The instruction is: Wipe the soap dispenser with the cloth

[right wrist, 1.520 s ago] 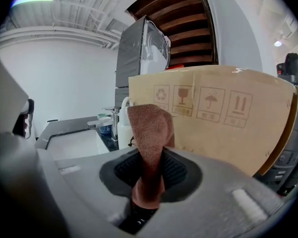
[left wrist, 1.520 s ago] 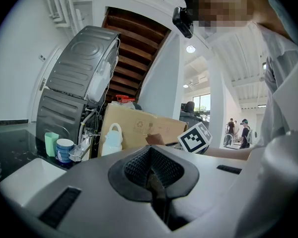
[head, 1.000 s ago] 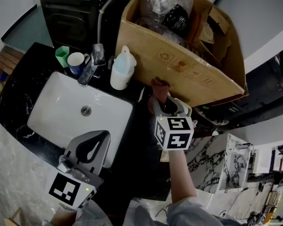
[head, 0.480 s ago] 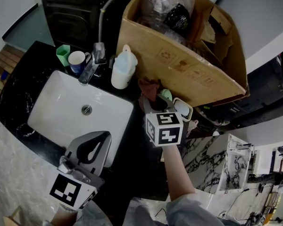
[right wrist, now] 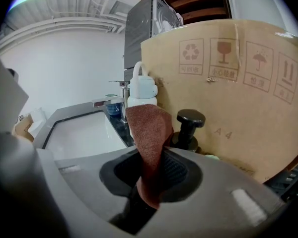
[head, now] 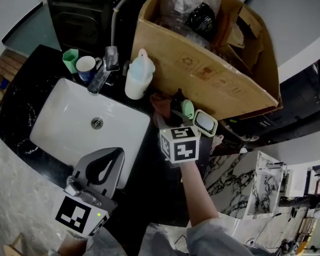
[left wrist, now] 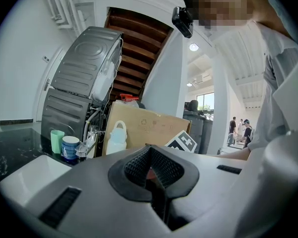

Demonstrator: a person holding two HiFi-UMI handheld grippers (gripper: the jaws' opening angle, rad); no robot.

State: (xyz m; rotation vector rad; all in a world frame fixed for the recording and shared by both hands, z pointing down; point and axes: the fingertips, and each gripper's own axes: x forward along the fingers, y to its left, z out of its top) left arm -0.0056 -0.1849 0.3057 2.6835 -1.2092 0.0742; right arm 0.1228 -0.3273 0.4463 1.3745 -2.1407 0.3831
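My right gripper (head: 168,117) is shut on a brown cloth (right wrist: 148,133), which stands up out of its jaws; the cloth (head: 159,101) hangs over the black counter between the white jug and the cardboard box. The soap dispenser (right wrist: 188,125), dark with a black pump head, stands just right of the cloth, close to the box wall, apart from the cloth by a small gap. It shows from above as the dark soap dispenser (head: 177,100). My left gripper (head: 100,168) is shut on nothing, low over the sink's near corner (left wrist: 154,180).
A white jug (head: 138,77) stands left of the cloth, with a tap (head: 101,76), a blue-and-white cup (head: 86,68) and a green cup (head: 70,62) behind the white sink (head: 58,121). A large cardboard box (head: 202,71) hems in the right. A green-rimmed dish (head: 205,122) sits beside the gripper.
My right gripper has moved left and slightly back with the cloth, away from the box wall and toward the white jug. The left gripper has stayed put.
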